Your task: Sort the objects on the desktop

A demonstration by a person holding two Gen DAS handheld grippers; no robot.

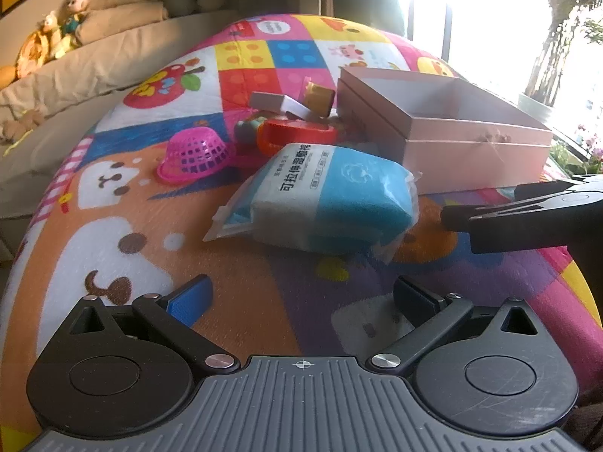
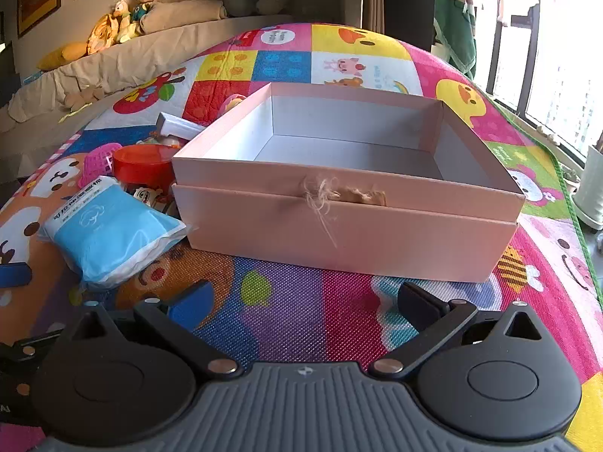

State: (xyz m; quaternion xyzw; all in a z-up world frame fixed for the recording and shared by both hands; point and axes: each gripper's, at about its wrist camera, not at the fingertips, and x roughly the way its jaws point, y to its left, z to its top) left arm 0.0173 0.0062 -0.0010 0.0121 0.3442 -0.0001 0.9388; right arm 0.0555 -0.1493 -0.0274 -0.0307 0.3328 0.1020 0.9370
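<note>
Pink open cardboard box (image 2: 350, 203) sits on a cartoon-print play mat (image 2: 301, 309) beside a beige bed (image 1: 75, 67); both the left gripper (image 1: 301, 293) and the right gripper (image 2: 305, 301) have fingers spread, empty; only the left view shows a pink plastic basket (image 1: 194, 154) whole.

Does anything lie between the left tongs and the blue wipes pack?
No. In the left wrist view, only bare play mat separates the open left tongs from the blue wipes pack.

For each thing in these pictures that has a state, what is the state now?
pink box: open, nothing inside
blue packet: sealed, lying flat beside the box
pink basket: upside down
red lid: closed on its jar
left tool: open, holds nothing
right tool: open, holds nothing
</note>
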